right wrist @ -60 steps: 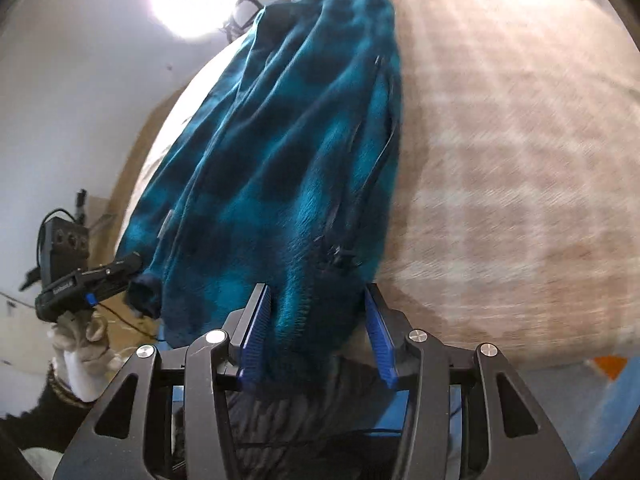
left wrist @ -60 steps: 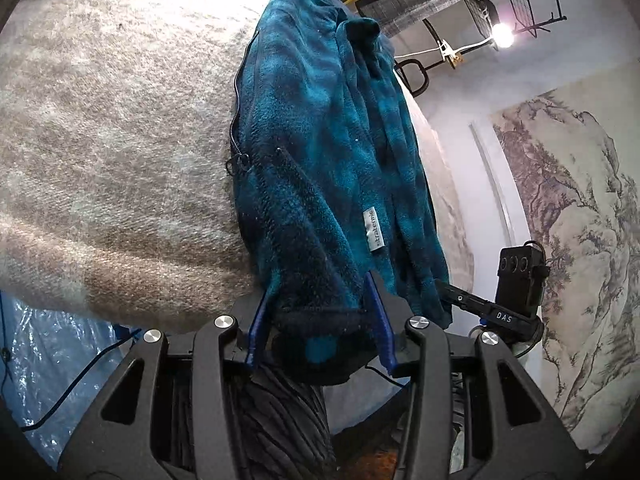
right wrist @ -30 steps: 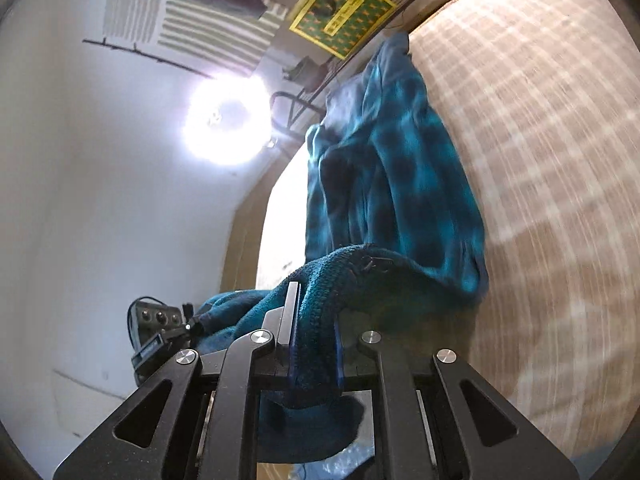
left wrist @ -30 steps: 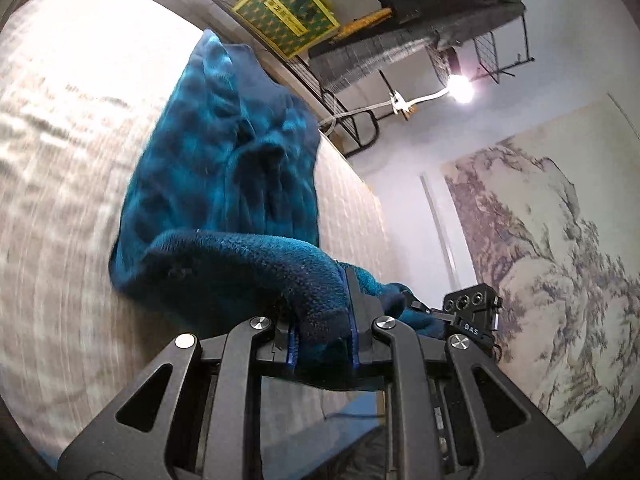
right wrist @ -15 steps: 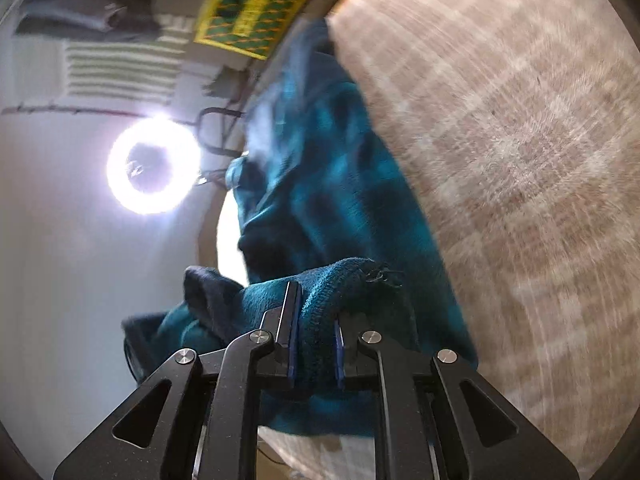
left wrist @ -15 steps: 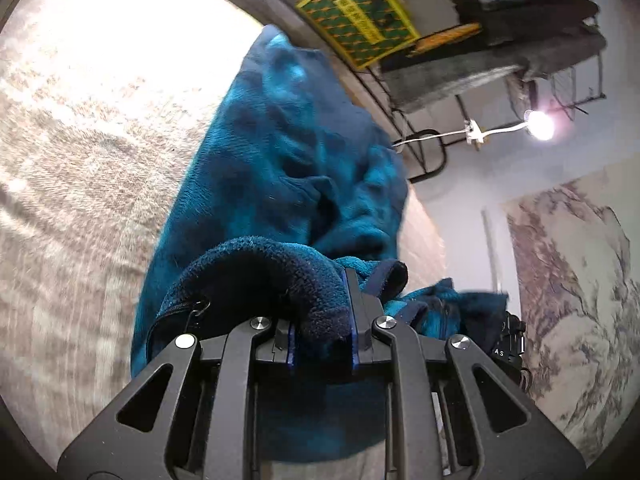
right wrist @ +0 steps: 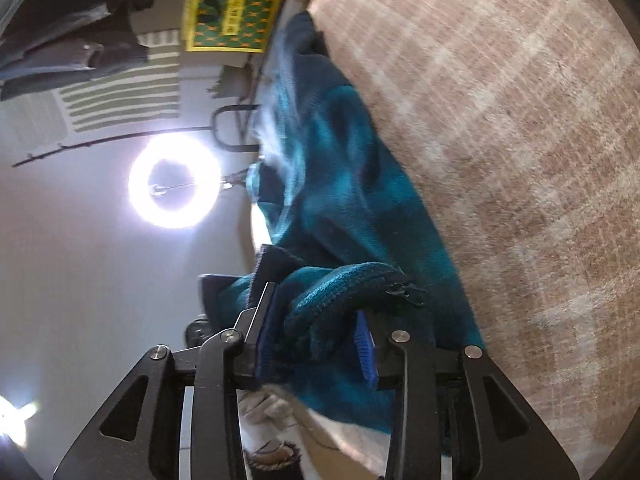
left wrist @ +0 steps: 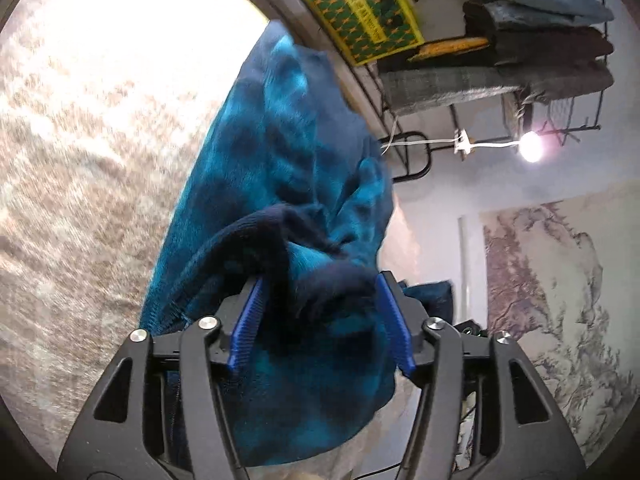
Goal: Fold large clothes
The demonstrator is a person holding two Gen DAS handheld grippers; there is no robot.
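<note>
I see my left gripper (left wrist: 320, 320) and right gripper (right wrist: 316, 330) both opening; the teal plaid fleece jacket (left wrist: 280, 168) lies loosely between their jaws, stretching ahead over the beige blanket (right wrist: 520, 160).

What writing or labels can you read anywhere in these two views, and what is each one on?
Green and yellow patterned box: a strip of characters runs along its middle, too blurred to read in either view.
Teal fleece jacket: no tag or label shows.
Landscape wall painting: no legible writing.
Left tool and right tool: no markings visible.
So nothing here can be read.
</note>
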